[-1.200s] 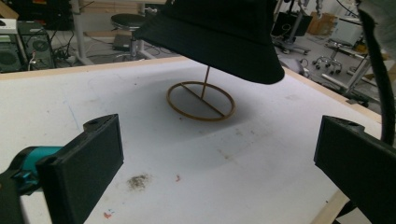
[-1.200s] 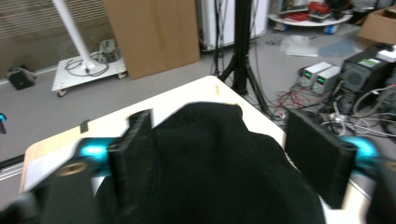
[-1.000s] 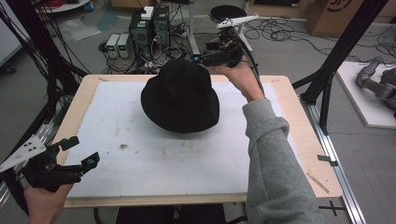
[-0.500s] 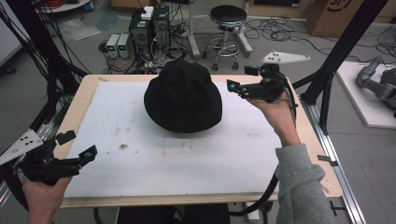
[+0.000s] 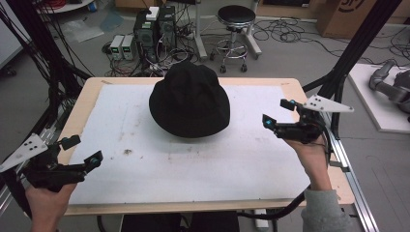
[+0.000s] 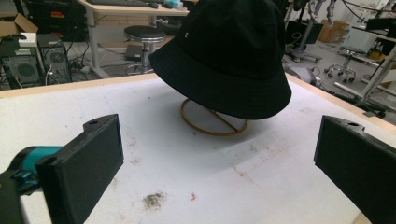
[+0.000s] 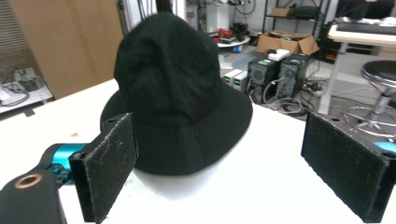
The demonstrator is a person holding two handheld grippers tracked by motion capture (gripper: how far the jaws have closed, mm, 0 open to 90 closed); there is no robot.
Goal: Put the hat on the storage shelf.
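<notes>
Left gripper (image 5: pixel 82 151): jaws spread, empty, low at the near-left table corner, well apart from the hat.
Hat (image 5: pixel 189 99): perched on a wire stand (image 6: pixel 214 119), apparently to keep its shape.
Right gripper (image 5: pixel 280 112): jaws spread, empty, aimed at the brim.

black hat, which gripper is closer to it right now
Right. The right gripper sits open just off the black hat at its right side; the left gripper is open, farther off at the table's near-left corner.

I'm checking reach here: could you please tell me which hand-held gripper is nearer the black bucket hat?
The right hand-held gripper, just beside the black fabric bucket hat; the left hand-held gripper sits at the table's near corner.
</notes>
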